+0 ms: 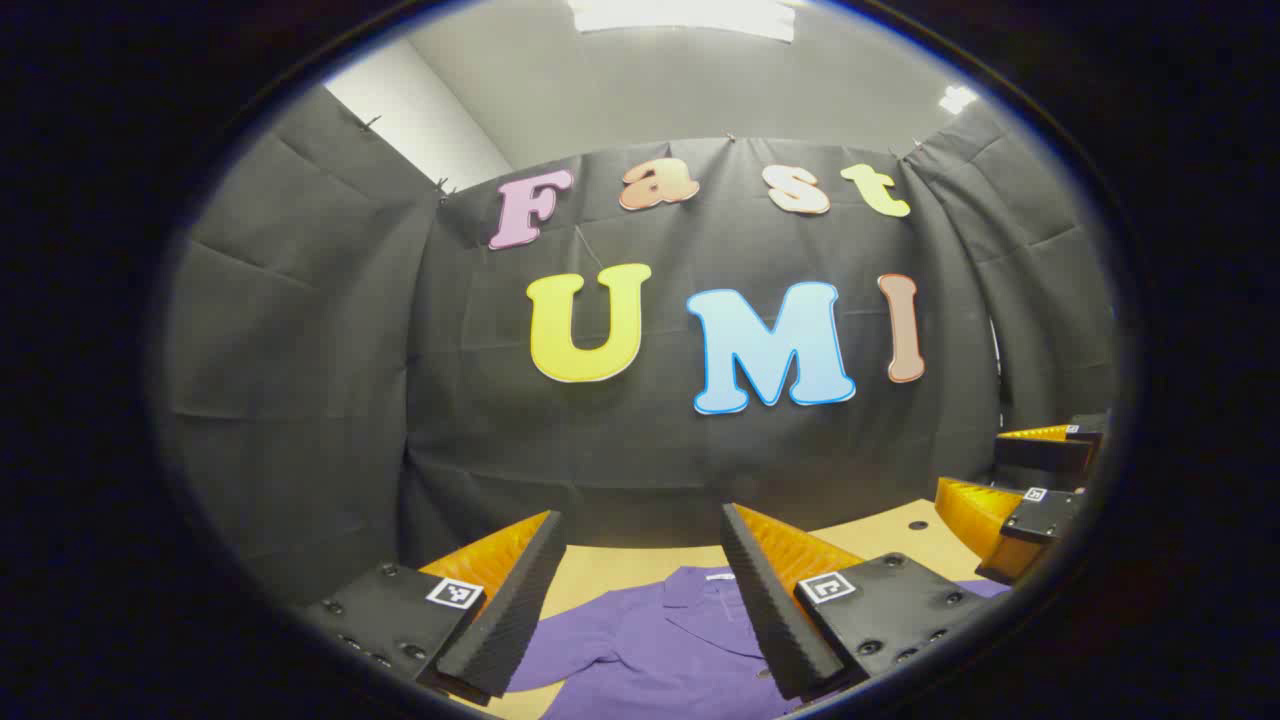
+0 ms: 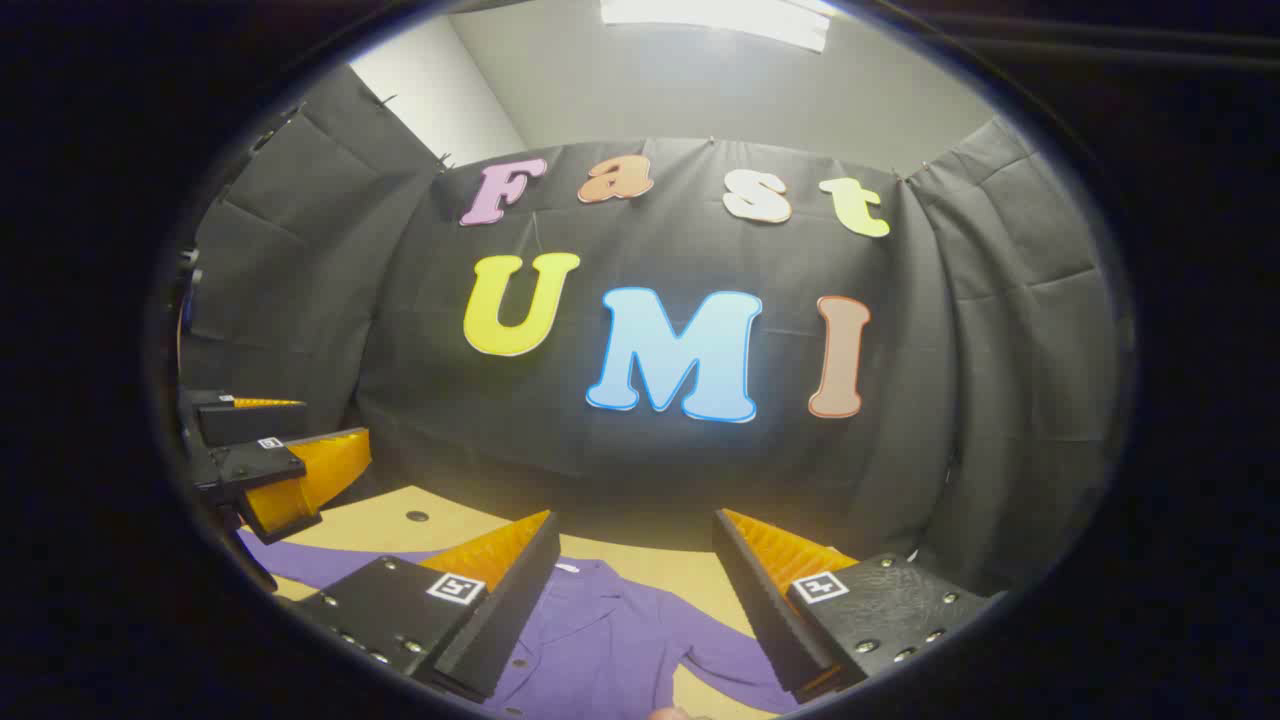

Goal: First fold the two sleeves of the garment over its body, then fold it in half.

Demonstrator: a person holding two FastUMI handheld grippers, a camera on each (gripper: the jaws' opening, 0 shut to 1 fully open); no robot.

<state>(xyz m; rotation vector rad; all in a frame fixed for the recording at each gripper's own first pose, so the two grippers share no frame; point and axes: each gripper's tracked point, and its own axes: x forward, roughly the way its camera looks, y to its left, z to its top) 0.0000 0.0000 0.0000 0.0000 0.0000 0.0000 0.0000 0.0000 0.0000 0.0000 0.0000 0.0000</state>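
Note:
A purple collared shirt (image 1: 655,640) lies flat on the tan table (image 1: 610,565), collar toward the booth wall. In the left gripper view my left gripper (image 1: 640,530) hovers open above it, the collar showing between the orange-and-black fingers. The right gripper (image 1: 1010,480) appears at the right edge, also above the table. In the right gripper view my right gripper (image 2: 635,530) stands open over the shirt (image 2: 600,640), whose one sleeve runs left under the left gripper (image 2: 300,450) and the other right past the right finger (image 2: 760,590). Nothing is held.
The black cloth wall (image 1: 640,440) closes the table's far side and wraps both flanks. A small dark hole (image 2: 417,516) marks the tabletop near the left gripper. Bare tan table (image 2: 650,560) shows beyond the collar.

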